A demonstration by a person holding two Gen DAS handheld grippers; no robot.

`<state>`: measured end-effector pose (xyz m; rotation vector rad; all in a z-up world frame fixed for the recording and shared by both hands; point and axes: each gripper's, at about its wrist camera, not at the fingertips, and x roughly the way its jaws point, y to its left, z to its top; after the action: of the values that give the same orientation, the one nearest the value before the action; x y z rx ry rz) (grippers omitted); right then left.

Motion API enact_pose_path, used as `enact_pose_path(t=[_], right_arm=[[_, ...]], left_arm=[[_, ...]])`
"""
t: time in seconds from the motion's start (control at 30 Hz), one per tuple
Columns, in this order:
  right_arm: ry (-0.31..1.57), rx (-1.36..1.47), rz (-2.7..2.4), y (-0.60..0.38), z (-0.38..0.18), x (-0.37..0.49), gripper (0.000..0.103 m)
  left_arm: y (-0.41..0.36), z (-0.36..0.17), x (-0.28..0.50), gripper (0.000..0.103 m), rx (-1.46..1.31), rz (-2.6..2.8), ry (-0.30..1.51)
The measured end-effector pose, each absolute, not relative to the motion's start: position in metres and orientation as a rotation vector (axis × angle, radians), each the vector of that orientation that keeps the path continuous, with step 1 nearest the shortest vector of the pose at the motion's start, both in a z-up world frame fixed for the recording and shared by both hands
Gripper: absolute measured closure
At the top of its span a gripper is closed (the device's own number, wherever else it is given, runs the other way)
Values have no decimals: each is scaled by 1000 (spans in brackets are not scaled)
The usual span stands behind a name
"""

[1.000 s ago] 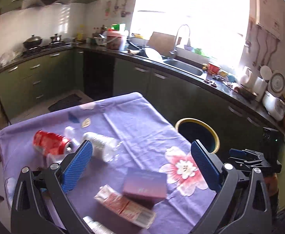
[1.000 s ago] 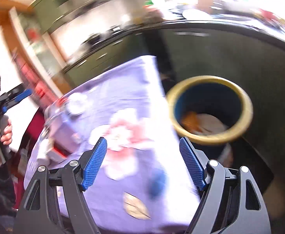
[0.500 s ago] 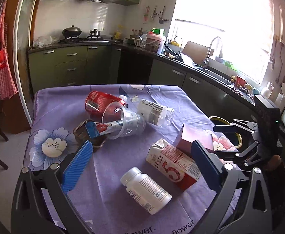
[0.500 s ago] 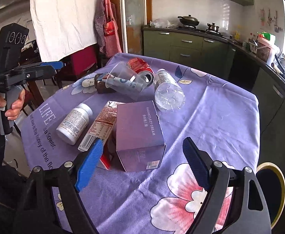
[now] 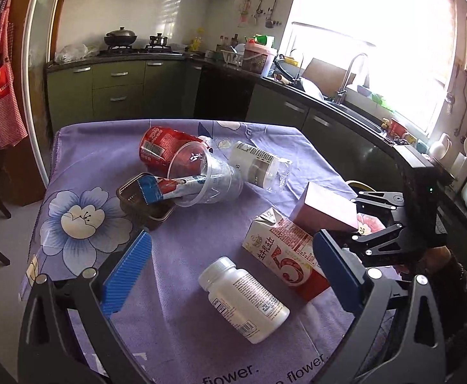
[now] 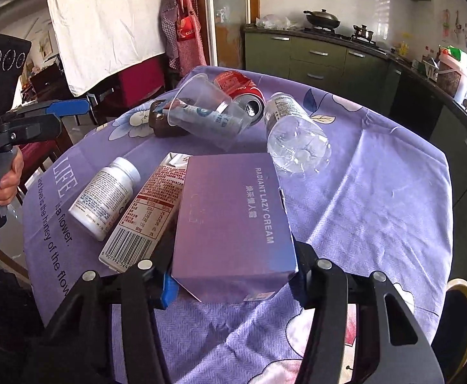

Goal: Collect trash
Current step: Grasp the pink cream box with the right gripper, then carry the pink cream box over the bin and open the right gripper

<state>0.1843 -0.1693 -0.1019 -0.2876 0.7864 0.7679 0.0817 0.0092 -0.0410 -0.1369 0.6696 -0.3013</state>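
Purple box (image 6: 233, 224) sits between closing right tongs (image 6: 233, 283); left tongs (image 5: 230, 275) hover agape.

Purple cardboard box (image 6: 233, 220) lies on the purple flowered tablecloth (image 6: 377, 198), between the closing right gripper (image 6: 233, 284) jaws. Red-and-white milk carton (image 6: 147, 211) touches its left side; white pill bottle (image 6: 105, 192) left of that. Behind: clear plastic bottle (image 6: 294, 134), clear cup (image 6: 204, 112), red can (image 6: 239, 92).

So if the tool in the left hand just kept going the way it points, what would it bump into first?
Probably the white plastic pill bottle lying on the purple tablecloth, between the left tool's open fingers; depth is uncertain.
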Motion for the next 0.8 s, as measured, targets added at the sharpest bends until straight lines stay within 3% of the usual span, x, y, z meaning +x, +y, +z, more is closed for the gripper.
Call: enact_pose_path(t=[0.33, 0.5, 0.8], right_arm=[[710, -192, 664, -208, -71, 170, 50], [674, -140, 406, -272, -50, 170, 50], [849, 10, -79, -414, -86, 219, 49]], left_arm=[[-4, -39, 80, 7, -115, -332, 670], [-16, -37, 78, 7, -92, -354, 674], [-34, -40, 81, 7, -59, -356, 696]])
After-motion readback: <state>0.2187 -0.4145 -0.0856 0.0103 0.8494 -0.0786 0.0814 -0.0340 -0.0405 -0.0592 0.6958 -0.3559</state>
